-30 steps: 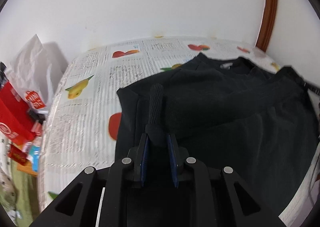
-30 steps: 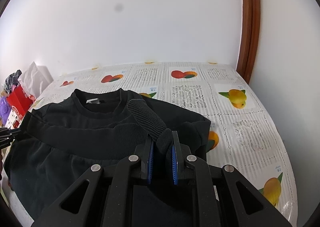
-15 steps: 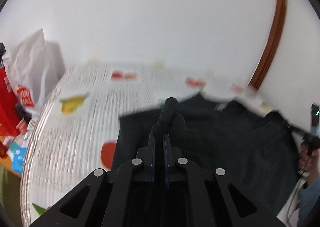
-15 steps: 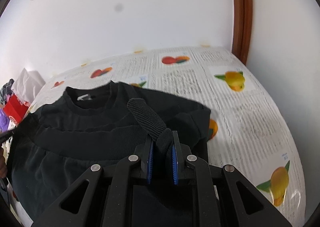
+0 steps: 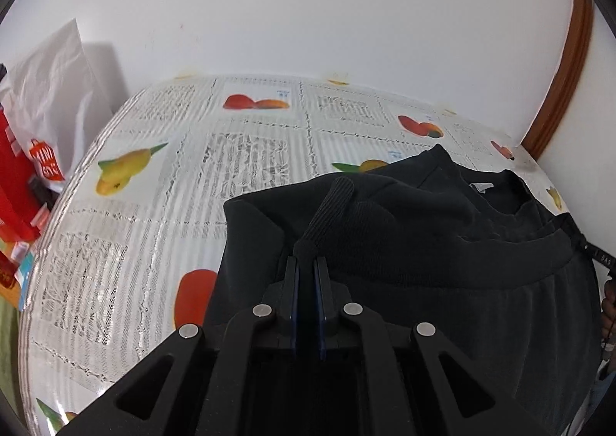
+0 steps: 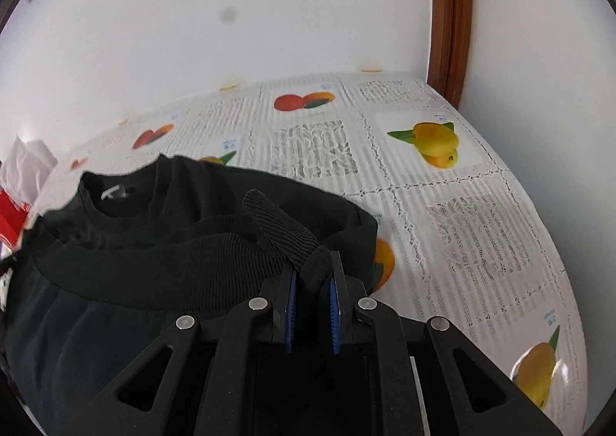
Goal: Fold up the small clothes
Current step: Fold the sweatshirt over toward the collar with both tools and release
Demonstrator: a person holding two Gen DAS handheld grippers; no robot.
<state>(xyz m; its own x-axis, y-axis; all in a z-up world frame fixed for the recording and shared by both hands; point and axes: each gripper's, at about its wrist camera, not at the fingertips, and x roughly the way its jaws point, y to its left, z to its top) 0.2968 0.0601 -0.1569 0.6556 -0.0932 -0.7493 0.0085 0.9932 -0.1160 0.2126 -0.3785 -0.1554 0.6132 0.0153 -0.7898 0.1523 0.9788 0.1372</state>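
Pinching the black sweatshirt [image 5: 442,243] hem, both grippers' jaws clamp ribbed fabric between them.

one black sweatshirt [image 5: 442,243], two hand-held grippers [image 5: 306,263] [image 6: 311,263], one fruit-print tablecloth [image 5: 154,212], one white bag [image 5: 50,89].

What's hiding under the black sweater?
Under the black sweater lies the fruit-print tablecloth. An orange fruit picture peeks out at its edge, half covered. Whatever else is printed beneath the sweater is hidden.
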